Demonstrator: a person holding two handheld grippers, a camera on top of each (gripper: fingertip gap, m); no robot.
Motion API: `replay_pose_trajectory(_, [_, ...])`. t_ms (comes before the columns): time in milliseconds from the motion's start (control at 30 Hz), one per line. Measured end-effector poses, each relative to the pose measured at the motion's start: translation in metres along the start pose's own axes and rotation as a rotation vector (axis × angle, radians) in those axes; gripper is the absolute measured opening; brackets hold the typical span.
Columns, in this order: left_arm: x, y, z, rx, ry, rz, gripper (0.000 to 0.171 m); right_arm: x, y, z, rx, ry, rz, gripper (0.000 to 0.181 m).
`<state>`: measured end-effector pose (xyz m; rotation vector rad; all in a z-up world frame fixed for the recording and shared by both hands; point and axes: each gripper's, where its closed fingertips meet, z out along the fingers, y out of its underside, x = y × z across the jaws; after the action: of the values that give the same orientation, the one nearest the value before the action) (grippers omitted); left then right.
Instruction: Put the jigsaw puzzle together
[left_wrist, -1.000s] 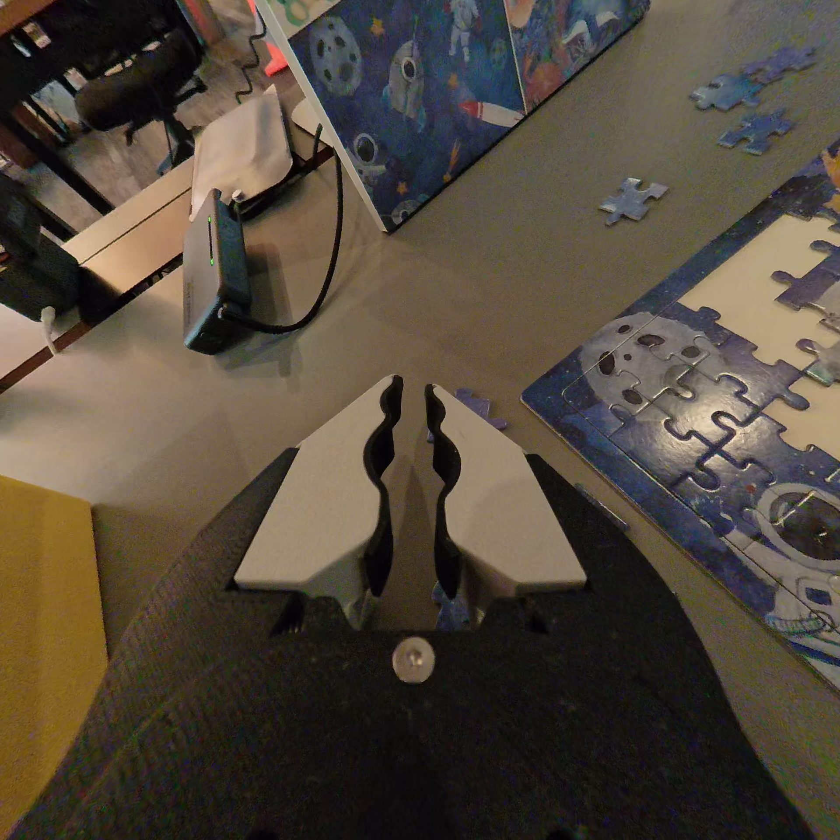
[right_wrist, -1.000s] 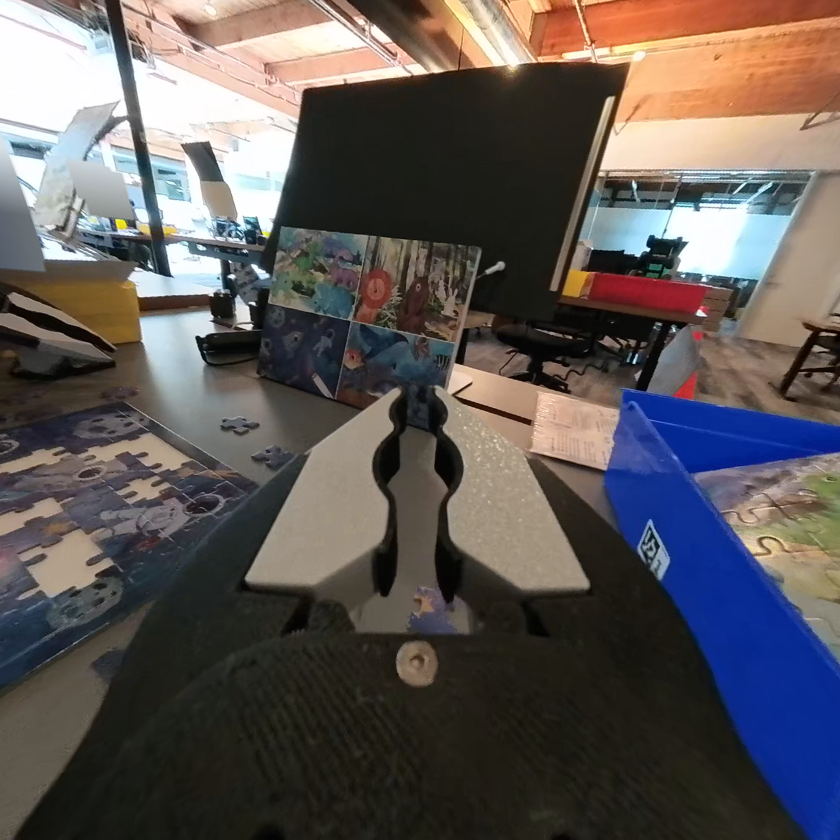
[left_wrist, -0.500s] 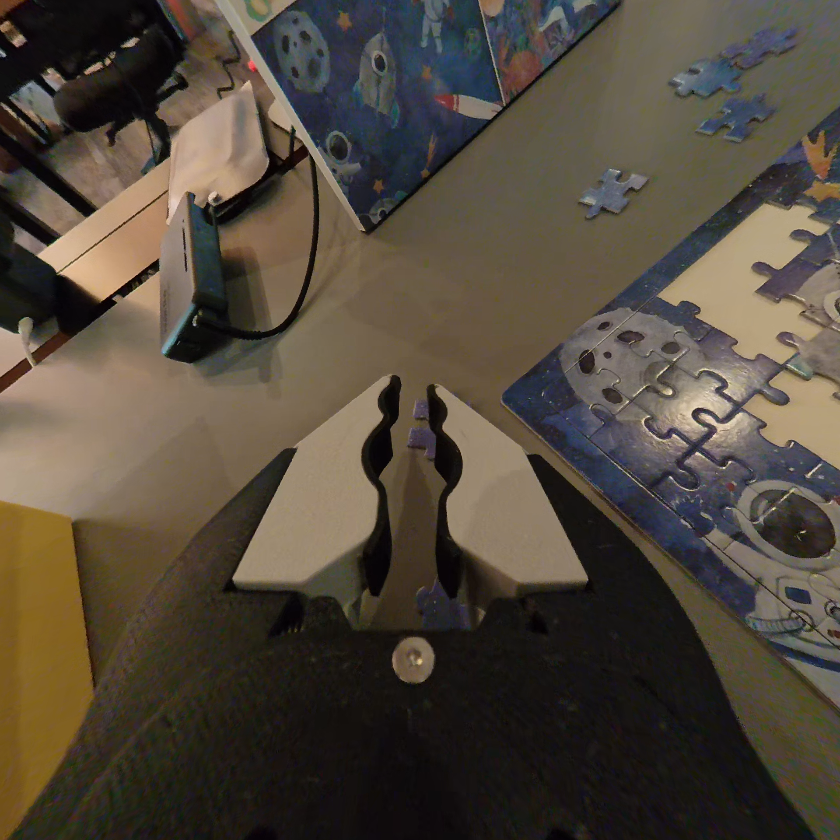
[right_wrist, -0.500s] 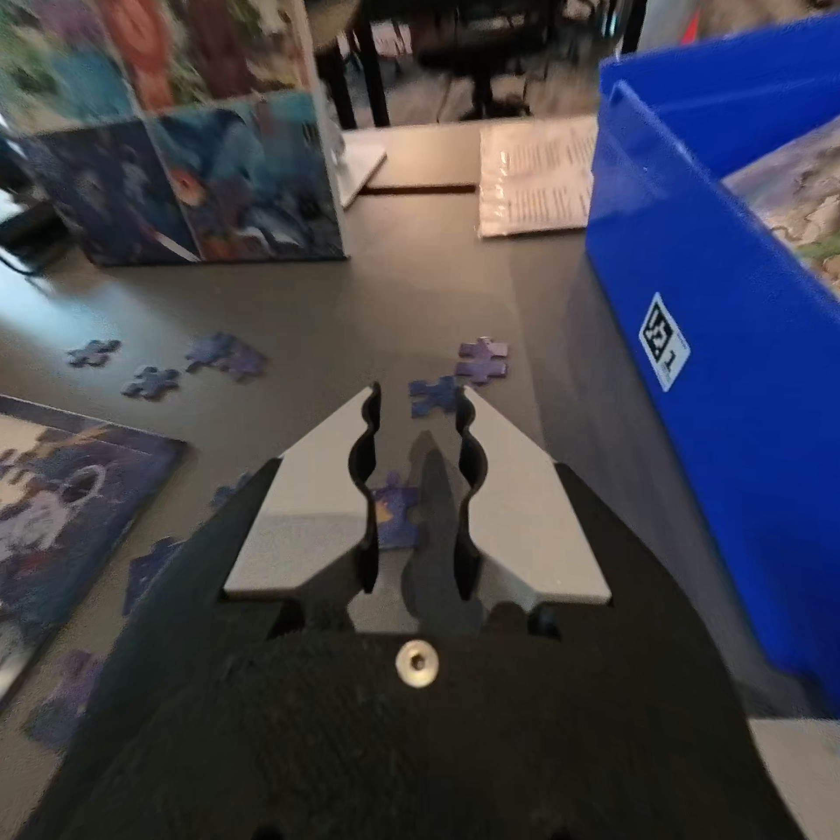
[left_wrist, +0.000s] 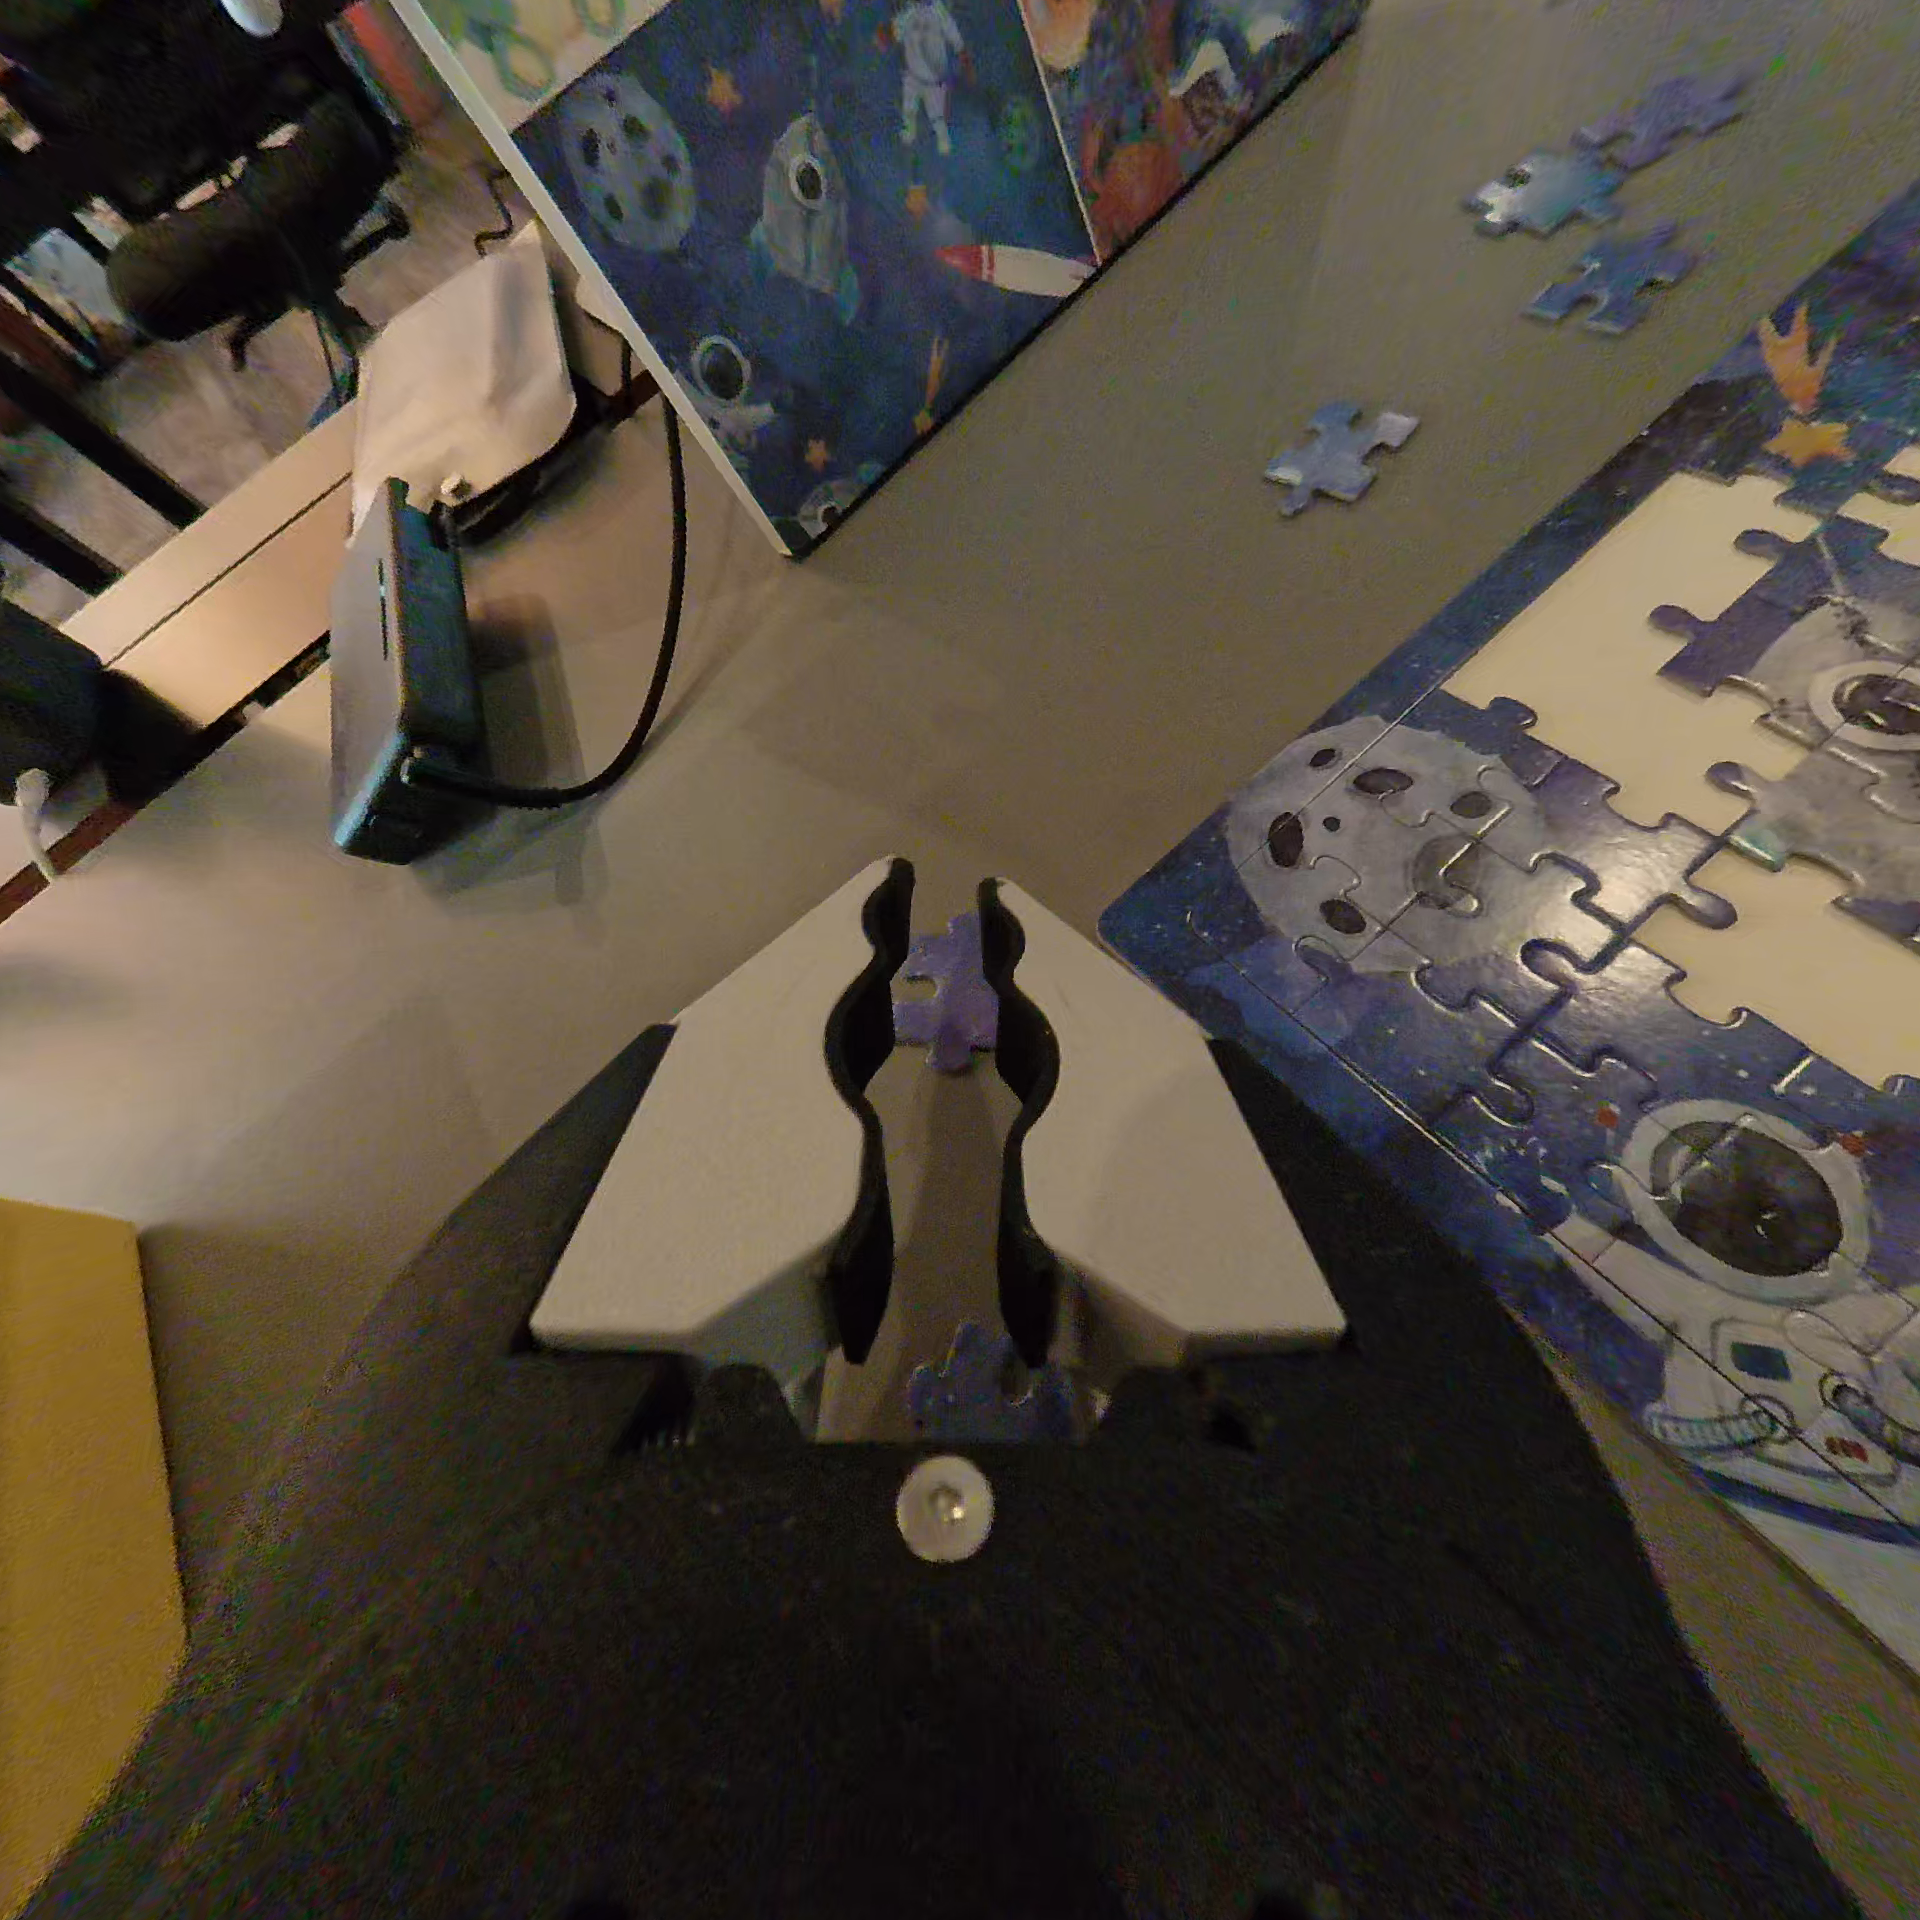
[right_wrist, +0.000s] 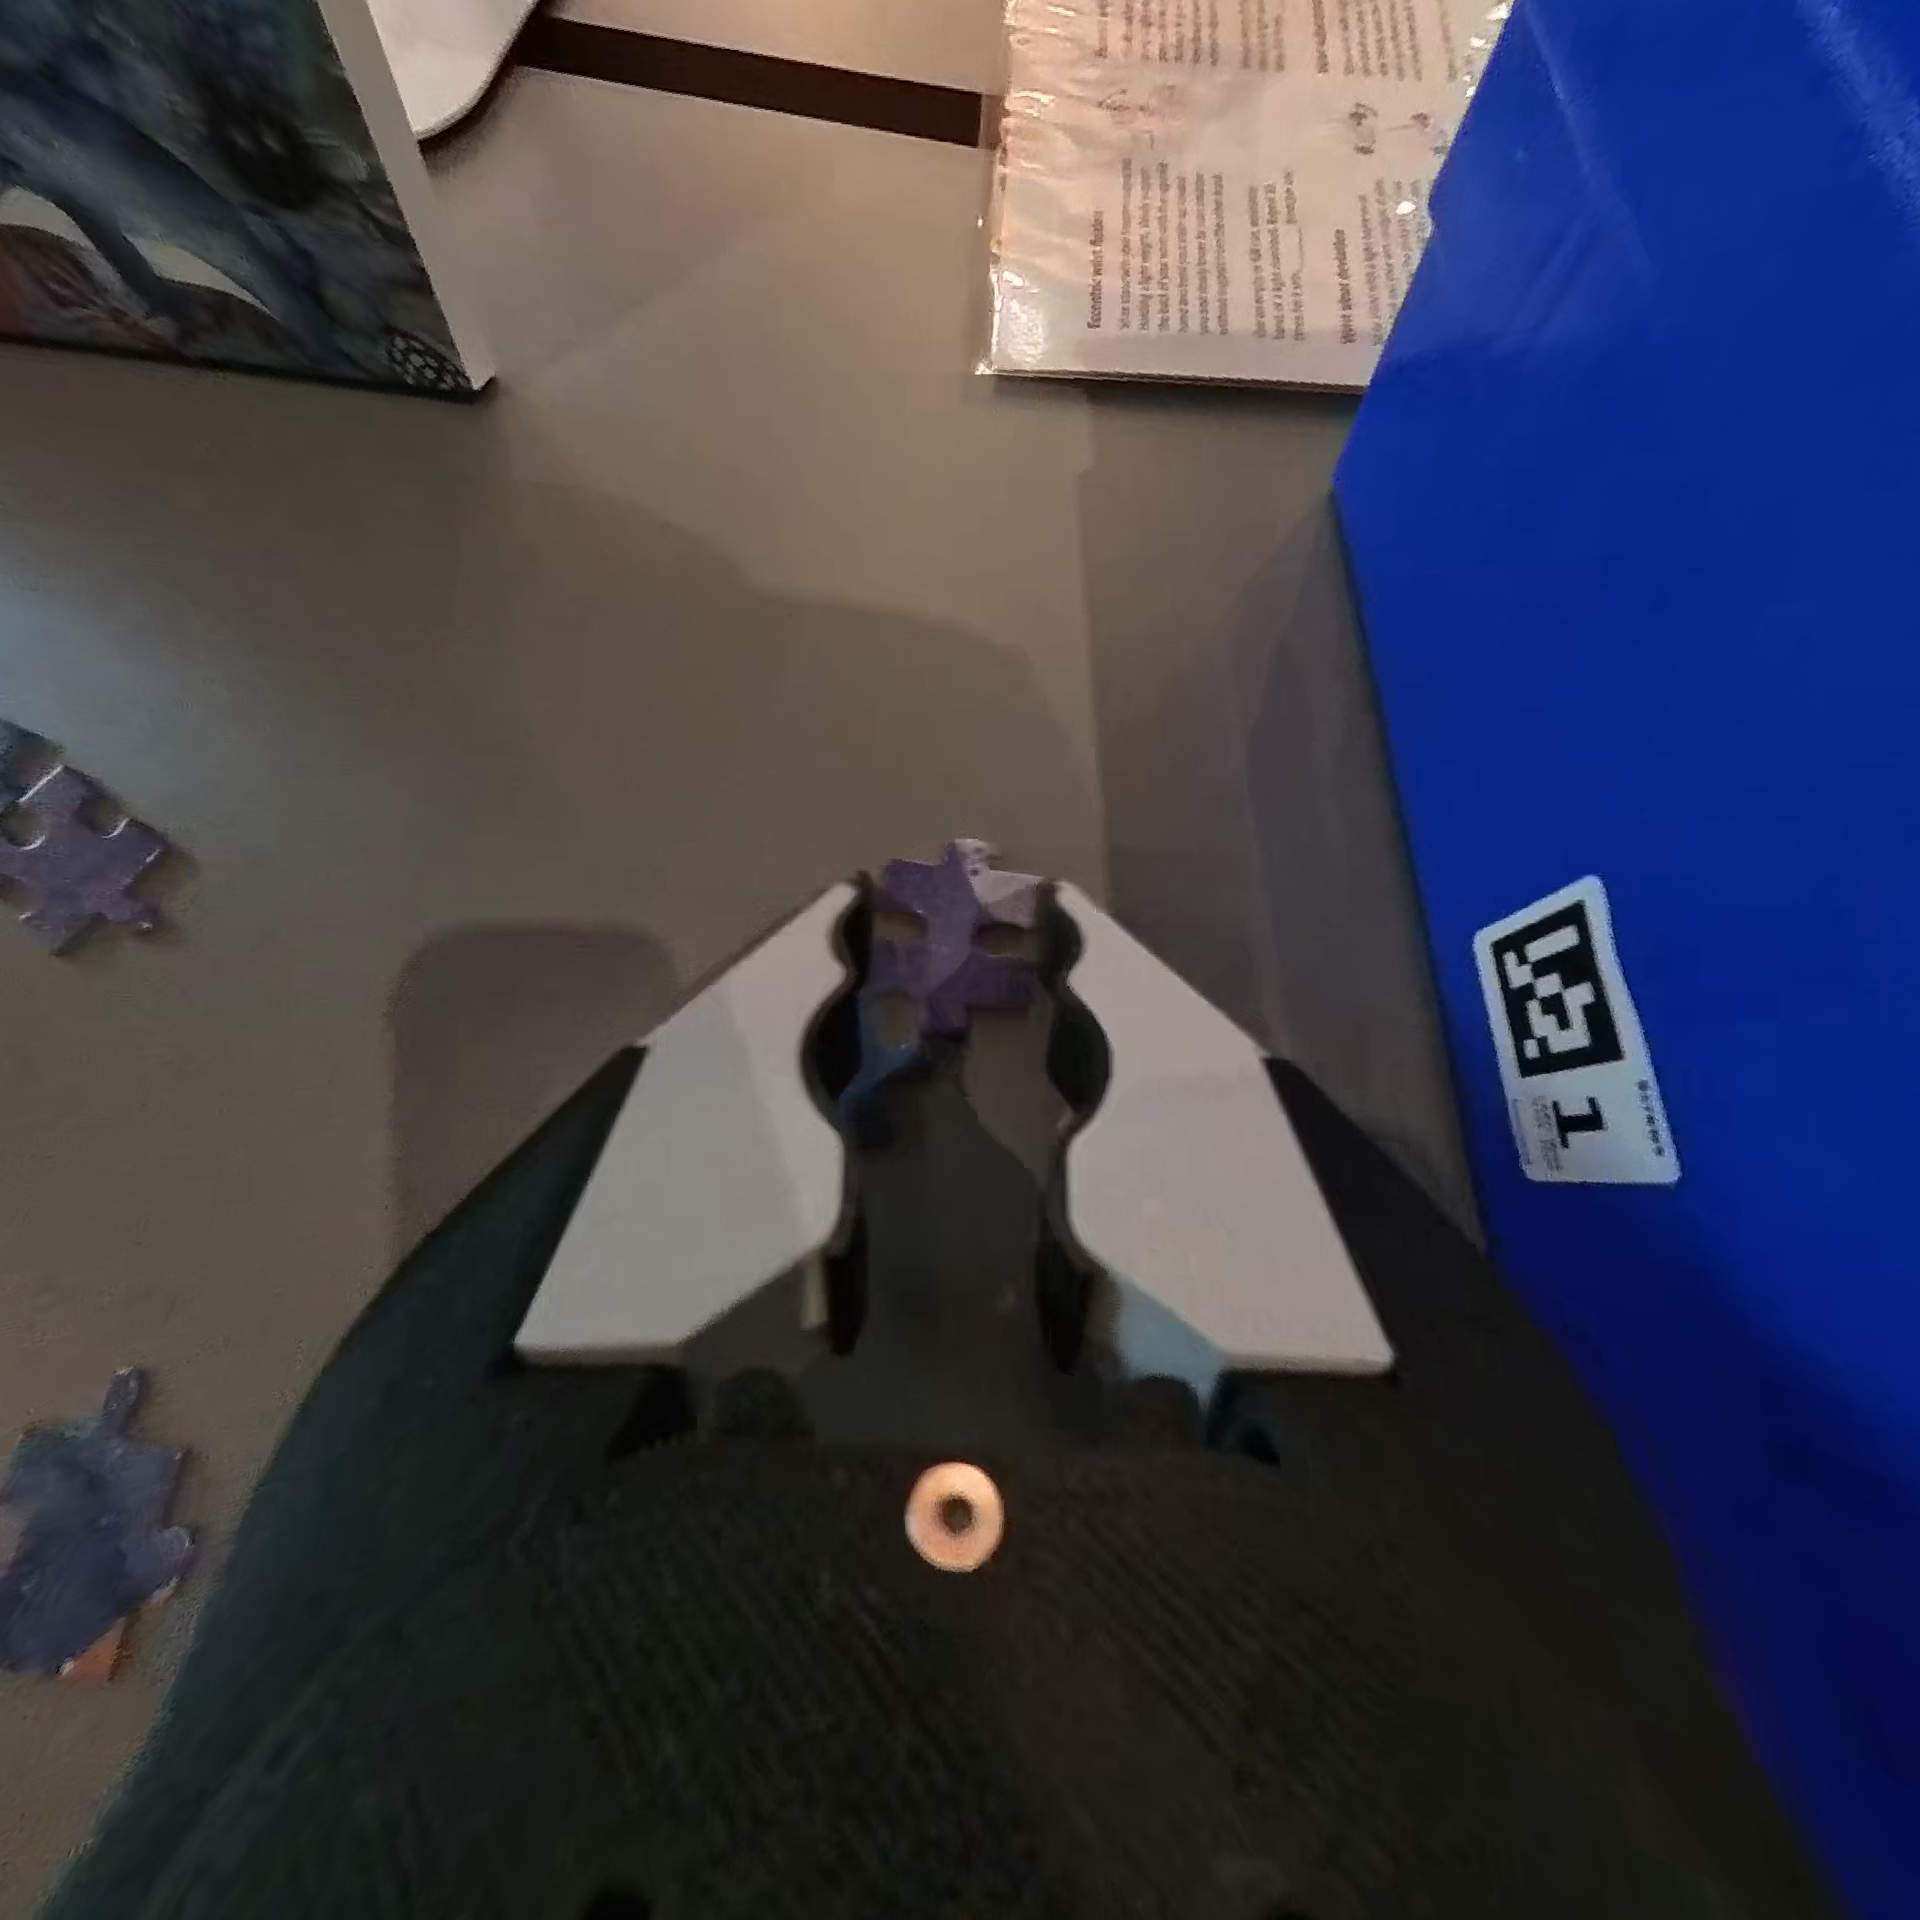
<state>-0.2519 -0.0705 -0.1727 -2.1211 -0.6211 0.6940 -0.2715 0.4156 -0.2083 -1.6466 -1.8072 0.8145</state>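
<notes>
The space puzzle board (left_wrist: 1558, 935) lies to the right in the left wrist view, partly filled, with bare cream gaps. My left gripper (left_wrist: 948, 894) hovers just left of its corner with the jaws nearly together. A purple piece (left_wrist: 940, 1003) lies on the table under its tips, and another piece (left_wrist: 977, 1387) shows near the finger bases. My right gripper (right_wrist: 951, 894) is open, low over the table. Its tips stand on either side of a purple piece (right_wrist: 961, 935) that touches a dark blue piece (right_wrist: 883, 1070).
A blue bin (right_wrist: 1662, 623) stands close on the right of my right gripper. Loose pieces (right_wrist: 78, 862) (left_wrist: 1340, 457) lie on the table. The upright picture box (left_wrist: 852, 208), a black device with a cable (left_wrist: 400, 675), a paper sheet (right_wrist: 1195, 208) and a yellow block (left_wrist: 62, 1455) are around. The grippers' ends are close to 50 cm from one another. My left gripper's tips are some 20 cm from the yellow block (left_wrist: 62, 1455).
My right gripper tilted down from the room to the table, opened, and moved forward over the two pieces by the bin. My left gripper drifted right until the purple piece showed between its tips.
</notes>
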Motion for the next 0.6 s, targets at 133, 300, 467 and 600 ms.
replay_pose_trajectory(133, [0.005, -0.001, 0.001, -0.004, 0.006, 0.02, 0.01, -0.001, 0.001, -0.001, 0.0, -0.01, -0.001, 0.029])
replay_pose_trajectory(300, [0.006, -0.002, 0.001, -0.001, 0.006, 0.028, 0.01, -0.008, 0.002, -0.004, 0.011, -0.044, -0.035, 0.029])
replay_pose_trajectory(467, [0.007, -0.005, -0.001, 0.02, 0.013, 0.021, 0.01, -0.038, -0.016, -0.02, 0.121, -0.145, -0.051, 0.029])
replay_pose_trajectory(600, [0.036, -0.033, -0.009, 0.155, 0.142, 0.013, 0.011, -0.107, -0.046, -0.051, 0.273, -0.343, -0.065, 0.028])
